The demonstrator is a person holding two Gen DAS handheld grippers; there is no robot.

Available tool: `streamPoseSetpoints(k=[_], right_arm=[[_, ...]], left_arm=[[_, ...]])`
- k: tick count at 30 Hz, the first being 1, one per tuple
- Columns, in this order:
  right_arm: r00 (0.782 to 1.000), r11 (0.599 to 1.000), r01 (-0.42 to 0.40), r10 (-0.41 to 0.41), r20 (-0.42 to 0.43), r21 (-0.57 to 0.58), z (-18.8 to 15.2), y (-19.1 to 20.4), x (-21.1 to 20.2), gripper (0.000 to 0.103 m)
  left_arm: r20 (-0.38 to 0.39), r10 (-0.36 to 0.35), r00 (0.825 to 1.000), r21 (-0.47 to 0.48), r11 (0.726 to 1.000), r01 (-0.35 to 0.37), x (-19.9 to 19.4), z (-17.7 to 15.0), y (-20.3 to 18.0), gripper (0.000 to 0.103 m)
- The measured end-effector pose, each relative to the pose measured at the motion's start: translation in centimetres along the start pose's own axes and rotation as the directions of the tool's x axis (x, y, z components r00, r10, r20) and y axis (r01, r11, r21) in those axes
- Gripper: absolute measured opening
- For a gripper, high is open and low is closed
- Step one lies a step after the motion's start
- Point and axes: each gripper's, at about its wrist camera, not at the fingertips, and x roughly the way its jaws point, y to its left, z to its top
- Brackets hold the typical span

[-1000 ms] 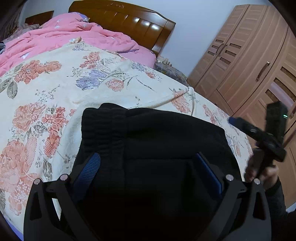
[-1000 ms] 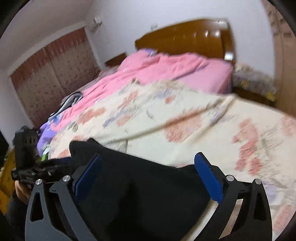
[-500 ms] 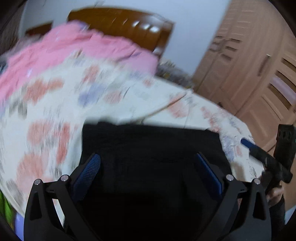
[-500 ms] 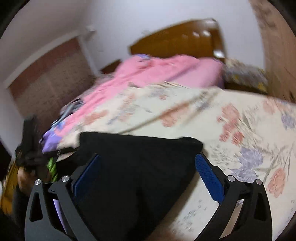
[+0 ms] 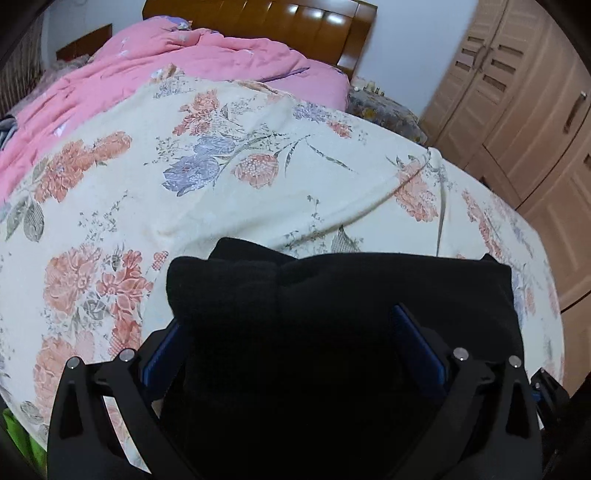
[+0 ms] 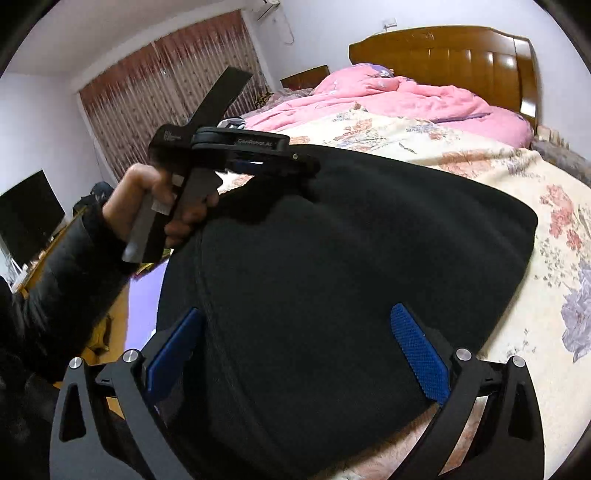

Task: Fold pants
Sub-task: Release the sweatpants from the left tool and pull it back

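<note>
The black pants [image 5: 332,332] lie bunched on the floral blanket [image 5: 221,177] at the near edge of the bed. They also fill the middle of the right wrist view [image 6: 351,258]. My left gripper [image 5: 291,347] is open, its blue pads wide apart over the pants' left end. In the right wrist view the left gripper [image 6: 280,162] is held by a hand at the far left edge of the cloth. My right gripper [image 6: 295,343] is open, its pads spread over the pants' near end. Neither gripper pinches the cloth.
A pink quilt [image 5: 177,62] and wooden headboard [image 5: 295,29] are at the far end. A wooden wardrobe [image 5: 535,129] stands right of the bed. Red curtains [image 6: 166,85] and a dark screen [image 6: 26,210] are at the left.
The pants now lie bunched with a folded end toward the headboard. The left gripper moved in over the pants' left end. Both stay open.
</note>
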Motion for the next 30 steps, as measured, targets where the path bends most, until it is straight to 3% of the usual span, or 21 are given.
streamPoseSetpoints(k=[2, 5, 7, 8, 18, 21, 23, 27, 29, 30], right_arm=[[0.999, 0.999, 0.037, -0.038, 0.01, 0.02, 0.3, 0.6, -1.1, 0.098], [0.998, 1.0, 0.011, -0.012, 0.06, 0.022, 0.3, 1.4, -2.3, 0.098], [1.0, 1.0, -0.003, 0.003, 0.021, 0.005, -0.2, 1.6, -1.2, 0.098], [0.999, 0.999, 0.04, -0.04, -0.014, -0.018, -0.9, 1.7, -0.2, 0.099], [0.999, 0.999, 0.047, -0.047, 0.026, -0.009, -2.2, 2.1, -1.4, 0.099], [0.993, 0.993, 0.117, -0.117, 0.014, 0.001, -2.1, 2.9, -2.3, 0.098], [0.99, 0.99, 0.139, -0.139, 0.032, -0.009, -1.9, 3.5, -3.2, 0.098], [0.991, 0.997, 0.069, -0.067, 0.116, -0.017, -2.1, 5.3, -5.5, 0.098], [0.993, 0.995, 0.087, -0.083, 0.082, -0.049, -2.6, 5.8, -4.6, 0.098], [0.99, 0.988, 0.139, -0.138, 0.032, -0.062, -3.0, 5.7, -3.5, 0.098]], left_arm=[[0.002, 0.015, 1.0, 0.005, 1.0, -0.015, 0.1, 0.0, -0.2, 0.102], [0.006, 0.035, 0.999, 0.018, 0.999, -0.035, 0.1, -0.1, -0.6, 0.102], [0.009, 0.035, 0.999, 0.015, 0.999, -0.035, 0.0, -0.1, -0.6, 0.102], [0.01, 0.035, 0.999, 0.015, 0.999, -0.035, 0.0, -0.1, -0.6, 0.102], [0.03, 0.031, 0.999, 0.013, 0.999, -0.032, -0.3, -0.2, -0.6, 0.102], [0.086, 0.095, 0.992, 0.026, 0.995, -0.098, -1.7, -0.6, -1.4, 0.102], [0.166, 0.173, 0.971, 0.048, 0.982, -0.183, -4.1, -1.4, -2.9, 0.101], [0.279, 0.079, 0.957, 0.077, 0.992, -0.104, -9.3, -4.2, -5.4, 0.101], [0.282, 0.09, 0.955, 0.121, 0.984, -0.128, -9.8, -6.4, -6.4, 0.101], [0.269, 0.122, 0.955, 0.144, 0.976, -0.165, -9.6, -7.5, -6.6, 0.101]])
